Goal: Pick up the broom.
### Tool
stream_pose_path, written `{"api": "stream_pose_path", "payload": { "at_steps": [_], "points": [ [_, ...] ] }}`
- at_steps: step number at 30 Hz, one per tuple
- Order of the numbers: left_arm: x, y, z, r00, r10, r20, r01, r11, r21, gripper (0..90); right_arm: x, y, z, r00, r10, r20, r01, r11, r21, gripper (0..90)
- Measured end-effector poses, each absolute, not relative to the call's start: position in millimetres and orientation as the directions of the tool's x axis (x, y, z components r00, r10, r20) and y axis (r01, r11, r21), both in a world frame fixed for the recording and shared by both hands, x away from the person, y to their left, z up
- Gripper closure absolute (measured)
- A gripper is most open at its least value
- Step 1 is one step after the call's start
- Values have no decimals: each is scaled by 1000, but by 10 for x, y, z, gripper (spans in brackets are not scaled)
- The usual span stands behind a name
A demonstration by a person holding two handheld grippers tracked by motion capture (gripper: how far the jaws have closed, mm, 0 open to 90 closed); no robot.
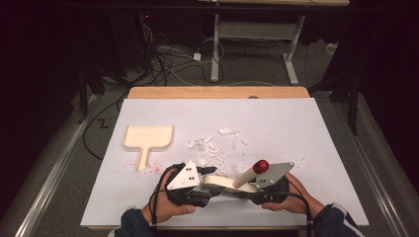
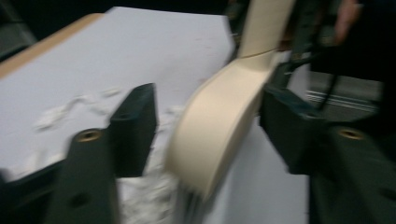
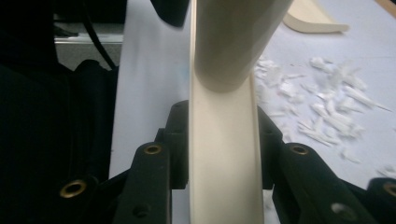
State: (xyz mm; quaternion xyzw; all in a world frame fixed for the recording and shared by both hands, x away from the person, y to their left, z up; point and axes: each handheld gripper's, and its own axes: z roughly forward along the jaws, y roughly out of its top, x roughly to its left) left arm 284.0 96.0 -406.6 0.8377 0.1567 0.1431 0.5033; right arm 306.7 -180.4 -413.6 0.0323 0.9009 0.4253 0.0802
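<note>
From the high view, your brush sits low in the frame, bridging the left tool and the right tool, its red-tipped handle angling up to the right. Paper scraps lie just above it at centre, and the dustpan rests well apart at centre left on the white worktop.

In the left gripper view, the brush's cream back curves up between the jaws, which stand apart; the left one is clear of it, though whether the right one touches is lost in blur.

In the right gripper view, the jaws are clamped on the brush's flat back, the round handle rising out of the top.

Judge it light, rigid and smooth, so it could twist in a loose grip. Hold the flat back, not the round handle.
</note>
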Motion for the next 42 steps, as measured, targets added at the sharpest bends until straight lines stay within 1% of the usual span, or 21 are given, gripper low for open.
{"api": "stream_pose_path", "payload": {
  "at_steps": [1, 3, 5, 6, 7, 8, 9, 10, 11, 13, 14, 15, 16, 22, 25, 27, 29, 34, 42],
  "points": [
    [2837, 986, -4058, 897, 431, 97, 118, -445, 888, 240, 3078, -1828, -4123, -982, 136, -132, -17, 634, 773, 681],
    [2827, 1065, -4054, 860, 490, 143, 109, -449, 887, 209, 3083, -1878, -4081, -976, 174, -133, 6, 627, 779, 681],
    [2826, 1139, -4083, 805, 550, 225, 92, -490, 867, 167, 3105, -1956, -4004, -966, 216, -144, 18, 608, 794, 681],
    [2826, 1176, -4112, 770, 578, 270, 88, -516, 852, 162, 3112, -1983, -3977, -962, 235, -140, 30, 600, 800, 681],
    [2837, 1231, -4140, 753, 599, 271, 103, -514, 852, 162, 3131, -2019, -3946, -958, 251, -139, 37, 588, 808, 681],
    [2849, 1292, -4168, 746, 617, 253, 122, -500, 857, 162, 3147, -2053, -3917, -952, 270, -144, 41, 579, 814, 681],
    [2849, 1292, -4168, 746, 617, 253, 122, -500, 857, 162, 3147, -2053, -3917, -952, 270, -144, 41, 579, 814, 681],
    [2846, 1360, -4200, 727, 636, 259, 136, -503, 854, 162, 3166, -2083, -3889, -944, 296, -146, 54, 575, 816, 681],
    [2833, 1446, -4238, 710, 653, 263, 152, -507, 848, 162, 3222, -2148, -3846, -926, 347, -150, 78, 565, 821, 681],
    [2800, 1530, -4280, 693, 669, 268, 169, -513, 842, 163, 3263, -2198, -3830, -911, 385, -152, 99, 560, 823, 680],
    [2800, 1530, -4280, 693, 669, 268, 169, -513, 842, 162, 3263, -2198, -3830, -911, 385, -152, 99, 560, 823, 680],
    [2746, 1610, -4325, 681, 680, 271, 183, -516, 837, 162, 3307, -2266, -3822, -886, 433, -166, 121, 561, 819, 680],
    [2726, 1632, -4341, 675, 684, 276, 184, -518, 835, 162, 3326, -2297, -3821, -876, 452, -166, 135, 562, 816, 680],
    [2660, 1812, -4518, 657, 701, 276, 229, -535, 814, 160, 3423, -2463, -3819, -826, 538, -170, 200, 561, 803, 680],
    [2645, 1864, -4569, 656, 703, 273, 248, -543, 803, 160, 3447, -2525, -3811, -806, 563, -182, 212, 561, 800, 680],
    [2609, 1919, -4590, 650, 707, 278, 251, -545, 800, 160, 3472, -2595, -3800, -776, 599, -197, 231, 561, 795, 680],
    [2567, 2001, -4617, 644, 719, 262, 267, -531, 804, 160, 3501, -2652, -3807, -750, 629, -205, 250, 557, 792, 680],
    [2533, 2039, -4678, 643, 724, 249, 291, -531, 796, 160, 3607, -2751, -3854, -719, 668, -192, 298, 546, 783, 680],
    [2548, 2014, -4699, 645, 723, 248, 303, -540, 785, 160, 3756, -2779, -3948, -681, 698, -222, 328, 562, 759, 680]
  ]
}}
